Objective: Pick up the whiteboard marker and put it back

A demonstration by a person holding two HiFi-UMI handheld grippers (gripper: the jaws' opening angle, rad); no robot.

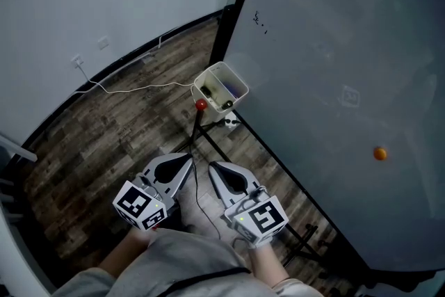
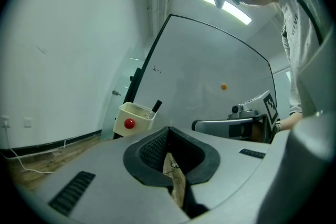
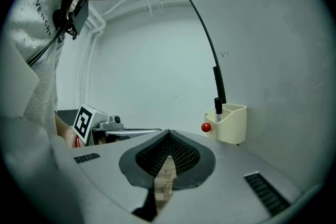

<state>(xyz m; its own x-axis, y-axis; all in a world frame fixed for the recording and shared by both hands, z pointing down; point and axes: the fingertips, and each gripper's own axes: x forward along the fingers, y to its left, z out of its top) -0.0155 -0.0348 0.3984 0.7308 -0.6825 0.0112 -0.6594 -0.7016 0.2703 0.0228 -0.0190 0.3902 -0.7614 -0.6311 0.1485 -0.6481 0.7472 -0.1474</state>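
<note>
The whiteboard marker point(image 3: 218, 107) is being shown standing in its cream holder point(image 3: 233, 126), ahead and to the right of the right gripper point(image 3: 169, 132). This is fitting either a pickup to come or a completed return. That gripper and the left gripper point(image 2: 168, 128) are being held roughly level, side by side, jaws closed on nothing.

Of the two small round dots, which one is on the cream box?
The red dot, on the side of the box. The orange dot sits alone on the whiteboard, away from it.
</note>
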